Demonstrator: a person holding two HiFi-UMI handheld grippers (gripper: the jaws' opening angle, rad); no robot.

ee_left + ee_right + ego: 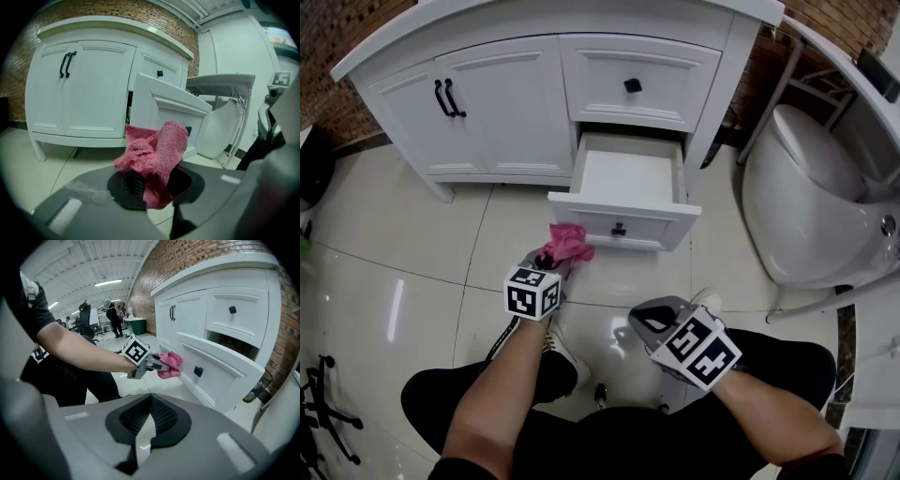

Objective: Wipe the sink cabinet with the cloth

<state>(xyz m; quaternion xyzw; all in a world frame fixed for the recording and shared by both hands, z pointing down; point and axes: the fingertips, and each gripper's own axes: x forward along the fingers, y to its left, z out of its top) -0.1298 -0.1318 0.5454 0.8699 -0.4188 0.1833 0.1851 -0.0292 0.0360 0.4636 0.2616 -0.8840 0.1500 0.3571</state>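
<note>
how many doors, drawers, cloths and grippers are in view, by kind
cabinet doors: 2
drawers: 2, one shut, one pulled open
pink cloth: 1
grippers: 2, the left gripper holding the cloth, the right gripper empty
total: 7

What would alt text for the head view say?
Seen from above, a person's left gripper holds a pink cloth near the front of an open drawer in a white sink cabinet. The right gripper hangs empty lower down; a toilet stands at right.
</note>
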